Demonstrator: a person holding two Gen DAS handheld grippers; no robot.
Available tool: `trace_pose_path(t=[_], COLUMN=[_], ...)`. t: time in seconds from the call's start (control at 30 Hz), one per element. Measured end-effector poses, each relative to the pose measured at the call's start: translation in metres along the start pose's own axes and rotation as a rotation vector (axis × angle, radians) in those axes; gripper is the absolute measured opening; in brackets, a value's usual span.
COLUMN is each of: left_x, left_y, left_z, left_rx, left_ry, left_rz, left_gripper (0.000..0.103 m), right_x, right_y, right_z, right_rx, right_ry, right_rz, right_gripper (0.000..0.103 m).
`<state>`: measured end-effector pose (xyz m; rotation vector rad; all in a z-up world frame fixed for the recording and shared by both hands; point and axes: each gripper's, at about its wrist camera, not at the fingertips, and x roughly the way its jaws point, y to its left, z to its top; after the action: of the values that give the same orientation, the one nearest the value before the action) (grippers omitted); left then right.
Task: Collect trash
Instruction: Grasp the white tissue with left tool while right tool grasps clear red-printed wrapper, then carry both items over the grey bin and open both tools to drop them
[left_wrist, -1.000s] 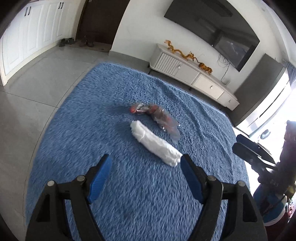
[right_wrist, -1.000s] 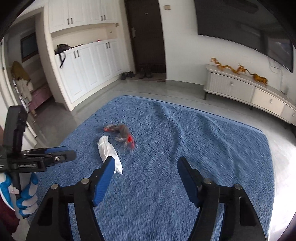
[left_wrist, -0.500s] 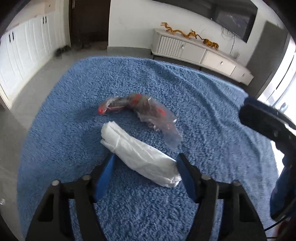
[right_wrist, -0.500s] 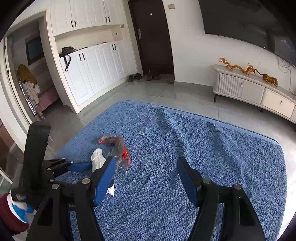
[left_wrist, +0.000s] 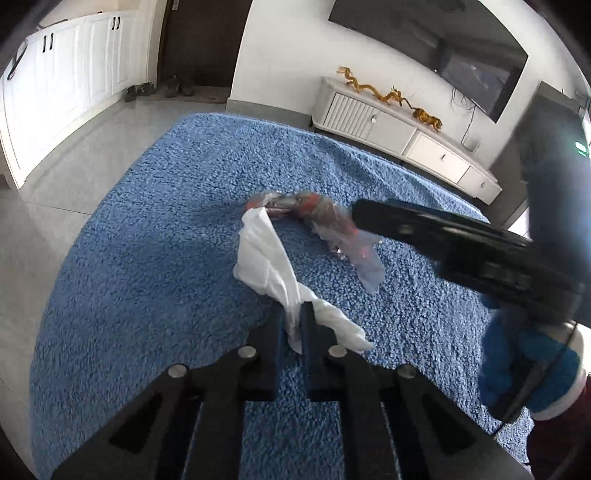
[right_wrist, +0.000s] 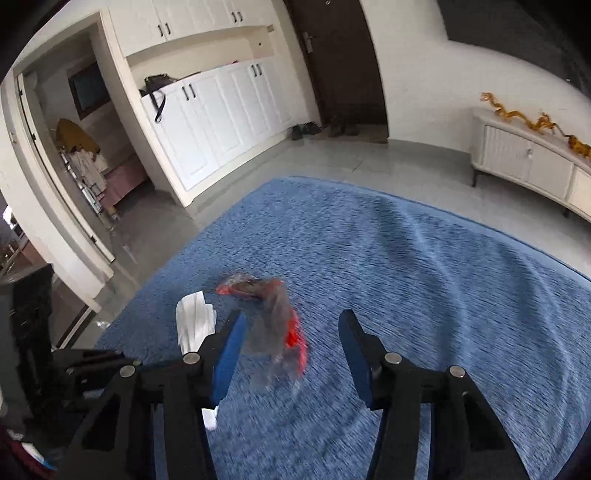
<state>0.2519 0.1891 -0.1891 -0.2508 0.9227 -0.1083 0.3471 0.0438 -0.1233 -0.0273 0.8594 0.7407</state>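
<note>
While left gripper (left_wrist: 291, 325) clamps white tissue (left_wrist: 266, 266), right gripper (right_wrist: 291, 339) closing, seemingly empty.

A white tissue (left_wrist: 266, 258) is lying on a shaggy blue rug (left_wrist: 166, 277) beside a clear wrapper (right_wrist: 275, 325) showing red-orange print; black gripper arms are carrying blue pads (right_wrist: 229, 354); a gold dragon ornament (left_wrist: 373, 90) is topping a white cabinet (left_wrist: 402, 136)

I see a shaggy blue pile rug (left_wrist: 155, 266), a crumpled white matt tissue (left_wrist: 266, 266), a clear glossy plastic wrapper (right_wrist: 275, 325), and smooth glossy floor tiles (left_wrist: 62, 147).
</note>
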Motion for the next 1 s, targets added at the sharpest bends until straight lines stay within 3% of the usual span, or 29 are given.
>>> trace_pose_path(t=[0.17, 0.27, 0.53, 1.0], left_x=[-0.01, -0.017, -0.046, -0.118], left_y=[0.004, 0.008, 0.004, -0.043], left_z=[-0.003, -0.004, -0.009, -0.026], left_rx=[-0.007, -0.011, 0.005, 0.144], left_ry=[-0.026, -0.035, -0.082, -0.218], left_rz=[-0.012, -0.021, -0.034, 0.079], left_gripper=[0.005, 0.005, 0.004, 0.004], right_x=[0.027, 0.031, -0.011, -0.141], right_y=[0.007, 0.009, 0.016, 0.023], right_z=[0.003, -0.001, -0.009, -0.057], right_rx=[-0.022, -0.016, -0.011, 0.039], right_ry=[0.074, 0.093, 0.025, -0.113], right_rz=[-0.03, -0.045, -0.079, -0.166], right_gripper=[0.035, 0.011, 0.009, 0.008])
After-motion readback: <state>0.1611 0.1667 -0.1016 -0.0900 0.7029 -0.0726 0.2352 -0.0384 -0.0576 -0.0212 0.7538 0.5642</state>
